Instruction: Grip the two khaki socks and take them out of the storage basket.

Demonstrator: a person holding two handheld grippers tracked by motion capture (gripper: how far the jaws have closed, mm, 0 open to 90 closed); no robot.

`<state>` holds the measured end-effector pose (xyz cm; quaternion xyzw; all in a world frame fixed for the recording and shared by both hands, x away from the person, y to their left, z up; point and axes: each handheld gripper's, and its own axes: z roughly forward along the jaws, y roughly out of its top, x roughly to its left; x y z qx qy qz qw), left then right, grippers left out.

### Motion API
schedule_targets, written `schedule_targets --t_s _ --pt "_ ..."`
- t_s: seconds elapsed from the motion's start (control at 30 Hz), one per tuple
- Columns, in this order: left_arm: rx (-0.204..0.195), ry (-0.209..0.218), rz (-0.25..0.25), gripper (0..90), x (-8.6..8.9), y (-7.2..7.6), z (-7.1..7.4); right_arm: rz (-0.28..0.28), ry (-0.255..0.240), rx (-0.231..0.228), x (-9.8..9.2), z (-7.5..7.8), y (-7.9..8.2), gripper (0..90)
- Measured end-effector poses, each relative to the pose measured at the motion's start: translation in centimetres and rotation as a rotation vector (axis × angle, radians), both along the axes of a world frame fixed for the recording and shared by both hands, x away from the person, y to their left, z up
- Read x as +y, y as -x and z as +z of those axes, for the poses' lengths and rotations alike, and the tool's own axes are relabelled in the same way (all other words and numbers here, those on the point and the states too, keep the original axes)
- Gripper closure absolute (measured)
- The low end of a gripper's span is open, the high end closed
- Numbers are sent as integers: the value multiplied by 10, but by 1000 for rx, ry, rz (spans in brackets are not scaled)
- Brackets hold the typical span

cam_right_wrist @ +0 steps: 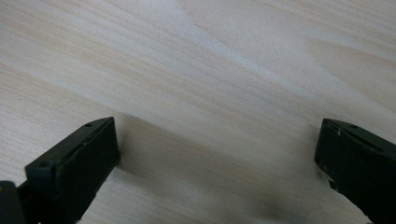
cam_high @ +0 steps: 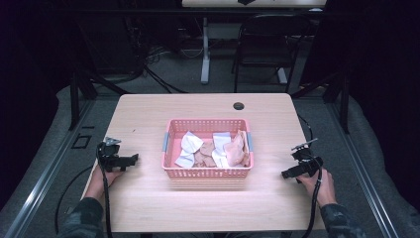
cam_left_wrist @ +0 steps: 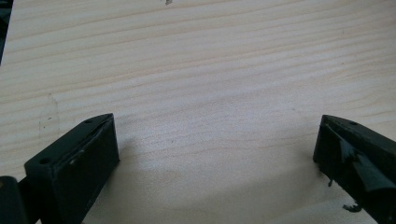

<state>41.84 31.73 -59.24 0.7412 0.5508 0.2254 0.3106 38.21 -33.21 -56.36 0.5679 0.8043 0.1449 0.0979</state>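
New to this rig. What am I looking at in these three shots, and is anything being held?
There is no robot arm here. A person sits at a wooden table and holds a hand-operated gripper in each hand. The high view looks down from above the person's side: the left gripper is at the left, the right gripper at the right.

The other two pictures come from cameras riding on the grippers, looking along their black fingers. In the left gripper view the fingers stand wide apart over bare wood; the right gripper view shows the same. Both are open and hold nothing.

Between them sits a pink basket with a mesh wall. Inside lie crumpled pieces of white and tan material, paper or cloth, I cannot tell which. A small dark round hole lies near the table's far edge.
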Motion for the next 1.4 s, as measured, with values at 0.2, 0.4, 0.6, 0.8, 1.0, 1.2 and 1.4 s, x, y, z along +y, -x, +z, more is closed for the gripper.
schedule_targets --t_s 0.2,0.4,0.6,0.8,1.0,1.2,1.4 --pt "-1 0 -4 0 0 0 0 10 3 9 0 0 -1 0" --pt "-1 0 -4 0 0 0 0 29 40 5 3 7 -3 0" --pt "-1 0 -4 0 0 0 0 26 -9 -54 4 27 -2 0" --pt "-1 -1 -4 0 0 0 0 38 -70 -107 10 50 -1 0" --pt "-1 -1 -4 0 0 0 0 67 -89 -147 17 67 2 0" --pt "-1 0 -4 0 0 0 0 105 -136 -198 29 85 5 0" --pt "-1 0 -4 0 0 0 0 164 -151 -231 52 102 6 0"
